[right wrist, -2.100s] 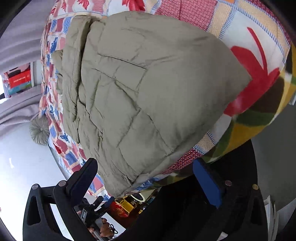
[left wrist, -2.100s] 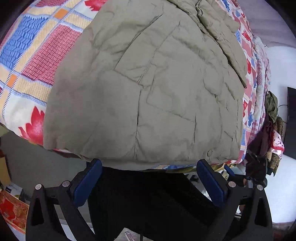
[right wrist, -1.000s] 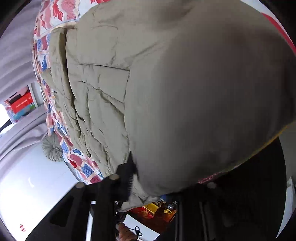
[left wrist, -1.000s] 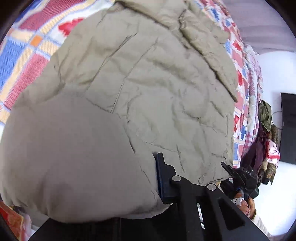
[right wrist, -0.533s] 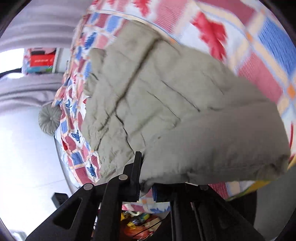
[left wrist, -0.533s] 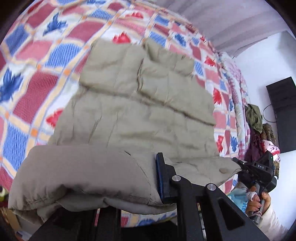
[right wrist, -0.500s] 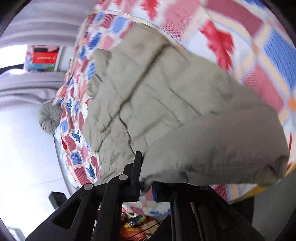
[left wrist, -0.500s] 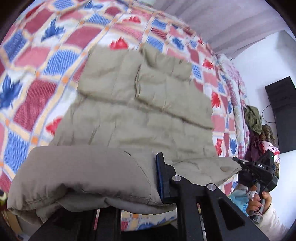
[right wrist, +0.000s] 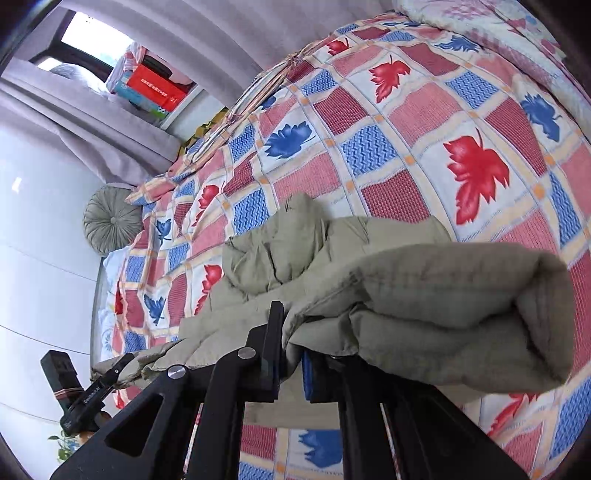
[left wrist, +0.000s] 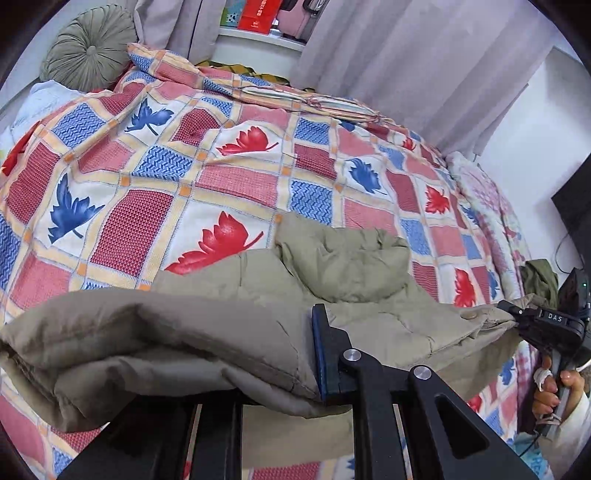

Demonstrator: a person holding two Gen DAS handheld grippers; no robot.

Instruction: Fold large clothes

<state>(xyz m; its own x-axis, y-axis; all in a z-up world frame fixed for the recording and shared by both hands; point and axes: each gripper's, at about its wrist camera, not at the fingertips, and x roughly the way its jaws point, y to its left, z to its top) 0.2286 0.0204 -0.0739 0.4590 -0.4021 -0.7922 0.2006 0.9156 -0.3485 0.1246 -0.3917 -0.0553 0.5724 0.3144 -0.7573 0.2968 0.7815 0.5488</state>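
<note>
Left gripper and right gripper: each pinching a hem corner of the padded jacket; jacket's length running ahead across the quilt.

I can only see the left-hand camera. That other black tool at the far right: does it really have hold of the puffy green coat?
Observer: Yes. In the right wrist view, the right gripper is shut on the olive-green quilted jacket, with fabric pinched between its fingers.
Visitor: How does my own tool look from over there?
Observer: The left gripper appears at the lower left, its tip biting the jacket's other hem corner.
Visitor: Is there anything else I'm missing?
Observer: A bright window shows beyond the grey curtains.
</note>
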